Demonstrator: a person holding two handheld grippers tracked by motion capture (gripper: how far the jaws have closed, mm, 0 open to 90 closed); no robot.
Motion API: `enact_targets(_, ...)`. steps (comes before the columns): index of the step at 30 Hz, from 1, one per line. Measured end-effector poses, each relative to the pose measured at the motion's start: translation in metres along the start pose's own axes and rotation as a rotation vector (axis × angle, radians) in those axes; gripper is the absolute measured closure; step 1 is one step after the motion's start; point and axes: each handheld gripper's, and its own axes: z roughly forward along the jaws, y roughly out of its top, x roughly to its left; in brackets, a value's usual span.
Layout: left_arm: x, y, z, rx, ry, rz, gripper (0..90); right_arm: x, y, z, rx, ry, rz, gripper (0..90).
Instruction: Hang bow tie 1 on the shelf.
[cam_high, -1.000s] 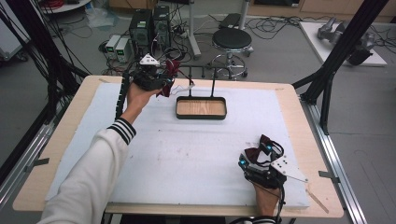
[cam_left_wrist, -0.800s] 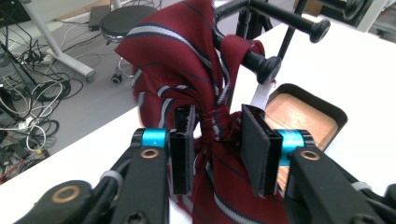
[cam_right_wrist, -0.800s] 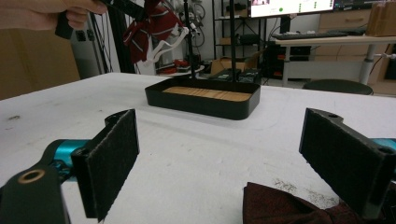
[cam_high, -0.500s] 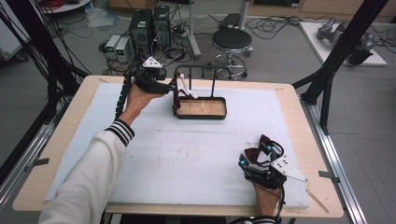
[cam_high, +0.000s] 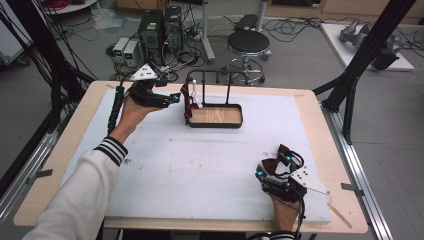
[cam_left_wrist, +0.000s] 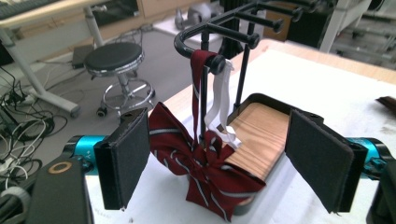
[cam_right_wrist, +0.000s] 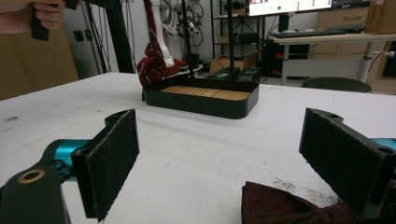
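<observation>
Hanging from rack (cam_left_wrist: 219, 28), striped bow tie (cam_left_wrist: 205, 172) between just-opened left gripper (cam_left_wrist: 229, 163) pads, untouched

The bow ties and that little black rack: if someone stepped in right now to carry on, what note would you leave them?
Left tongs: jaws have just been opening, now wide, nothing gripped; the striped bow tie sits between them, untouched.
That tie hangs by its strap from a peg of the rack, drooping over the end of the rack's wooden tray.
Right tongs: open, low over the white mat, with a dark red bow tie lying just before them.
Done: one tie hung.
Left: probably pick up and hang the second.
</observation>
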Motion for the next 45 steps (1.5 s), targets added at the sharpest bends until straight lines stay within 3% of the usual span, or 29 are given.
enact_targets(7, -0.004, -0.019, -0.035, -0.057, 0.013, -0.020, 22.4, 0.000, 0.000, 0.000, 0.000, -0.002, -0.004, 11.2)
enact_targets(19, -0.032, -0.071, -0.098, -0.173, -0.015, -0.021, 20.6, 0.001, 0.000, 0.000, -0.001, -0.003, -0.002, 11.2)
enact_targets(24, -0.039, -0.096, -0.115, -0.174, 0.000, -0.039, 20.6, 0.001, 0.000, -0.001, 0.001, -0.003, -0.007, 11.2)
enact_targets(31, -0.053, -0.124, -0.135, -0.207, 0.046, -0.027, 20.6, 0.002, 0.000, 0.000, 0.001, -0.007, -0.012, 11.1)
enact_targets(36, -0.061, -0.144, -0.146, -0.260, 0.053, -0.044, 20.6, 0.002, 0.000, 0.000, 0.001, -0.008, -0.016, 11.2)
enact_targets(38, -0.061, -0.151, -0.149, -0.269, 0.056, -0.041, 20.6, 0.002, 0.000, 0.000, 0.001, -0.008, -0.014, 11.2)
enact_targets(42, -0.059, -0.161, -0.154, -0.296, 0.074, -0.076, 20.6, 0.002, 0.000, 0.000, -0.002, -0.010, -0.018, 11.2)
enact_targets(45, -0.057, -0.161, -0.157, -0.288, 0.095, -0.060, 20.6, 0.002, 0.000, 0.000, 0.001, -0.007, -0.015, 11.2)
